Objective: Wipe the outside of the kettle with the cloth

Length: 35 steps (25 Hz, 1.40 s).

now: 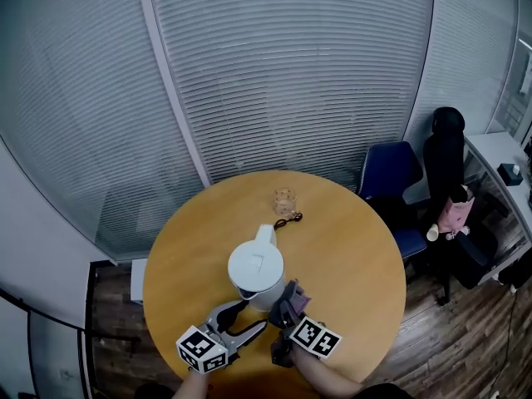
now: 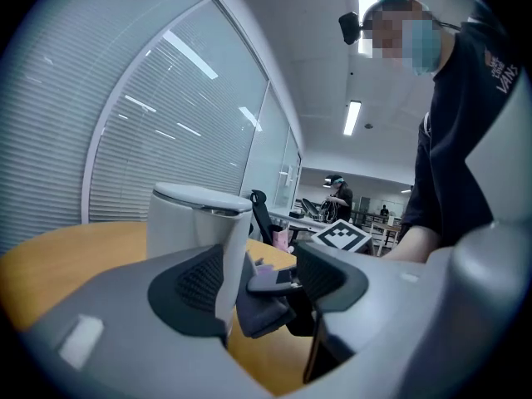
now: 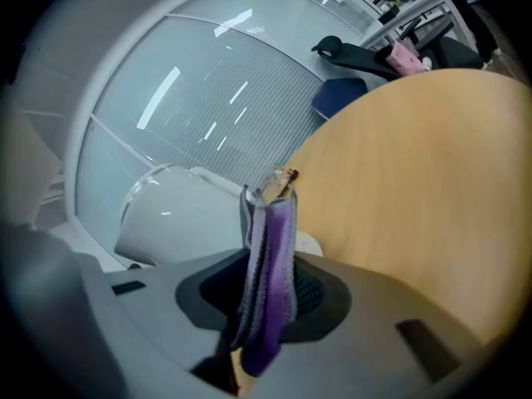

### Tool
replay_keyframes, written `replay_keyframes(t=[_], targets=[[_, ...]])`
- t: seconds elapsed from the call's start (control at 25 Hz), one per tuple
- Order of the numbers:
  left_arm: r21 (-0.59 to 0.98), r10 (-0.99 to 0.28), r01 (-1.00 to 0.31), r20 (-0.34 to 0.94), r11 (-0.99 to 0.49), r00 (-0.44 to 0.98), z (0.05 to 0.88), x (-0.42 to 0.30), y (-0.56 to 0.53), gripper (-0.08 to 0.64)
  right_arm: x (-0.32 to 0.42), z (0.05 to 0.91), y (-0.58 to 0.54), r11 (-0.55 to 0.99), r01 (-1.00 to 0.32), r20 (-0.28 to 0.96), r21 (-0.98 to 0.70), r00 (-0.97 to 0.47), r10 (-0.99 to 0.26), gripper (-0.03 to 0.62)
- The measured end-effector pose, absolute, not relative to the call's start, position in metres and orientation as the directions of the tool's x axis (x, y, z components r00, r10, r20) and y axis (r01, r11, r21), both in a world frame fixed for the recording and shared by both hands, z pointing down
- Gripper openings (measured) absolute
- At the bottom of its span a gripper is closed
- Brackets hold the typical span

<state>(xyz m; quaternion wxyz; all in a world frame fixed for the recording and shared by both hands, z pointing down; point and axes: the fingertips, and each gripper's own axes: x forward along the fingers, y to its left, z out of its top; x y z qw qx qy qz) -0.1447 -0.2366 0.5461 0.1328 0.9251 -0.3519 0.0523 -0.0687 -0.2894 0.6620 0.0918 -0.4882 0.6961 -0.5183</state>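
The white kettle [image 1: 256,271] is shown upright, lid down, on the near half of the round wooden surface [image 1: 353,248]. Its smooth wall lies just ahead and to the left of the right gripper [image 1: 288,306], whose fingers are clamped on a folded purple cloth [image 1: 298,294]. The left gripper [image 1: 239,316] is seen at the kettle's near side, fingers apart and nothing gripped, and the cloth is judged all but touching the wall

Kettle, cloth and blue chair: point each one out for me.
kettle [image 1: 256,268]: head view, on its white lid.
cloth [image 3: 270,281]: right gripper view, on the purple fold between the jaws.
blue chair [image 1: 389,171]: head view, on its backrest.
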Motion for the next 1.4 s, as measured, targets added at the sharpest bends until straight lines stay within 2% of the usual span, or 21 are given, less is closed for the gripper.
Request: replay_keyframes(t=[0.32,0.64,0.88,1.16,1.28,1.4], targets=[[0.234,-0.657,-0.699,0.238,-0.676,0.716,0.566,-0.162,-0.236,0.272,-0.069,0.725,-0.297,-0.142,-0.671,0.566,-0.727,-0.47,-0.677,0.103],[0.266,-0.679,-0.709,0.208,-0.653,0.704,0.564,-0.173,-0.232,0.272,-0.068,0.734,-0.296,-0.117,-0.727,0.612,-0.677,-0.468,-0.638,0.103],[0.254,-0.715,-0.735,0.183,-0.628,0.674,0.559,-0.181,-0.223,0.261,-0.062,0.677,-0.285,0.035,-0.758,0.51,-0.652,-0.472,-0.719,0.103],[0.206,-0.805,-0.816,0.157,-0.54,0.572,0.548,-0.203,-0.203,0.113,-0.056,0.59,-0.246,0.298,-0.833,0.349,-0.466,-0.482,-0.803,0.103],[0.2,-0.83,-0.835,0.131,-0.513,0.541,0.542,-0.21,-0.187,0.054,-0.053,0.561,-0.222,0.358,-0.86,0.298,-0.363,-0.471,-0.83,0.103],[0.201,-0.842,-0.84,0.103,-0.504,0.53,0.532,-0.215,-0.173,0.029,-0.046,0.533,-0.201,0.382,-0.877,0.253,-0.292,-0.456,-0.853,0.103]])
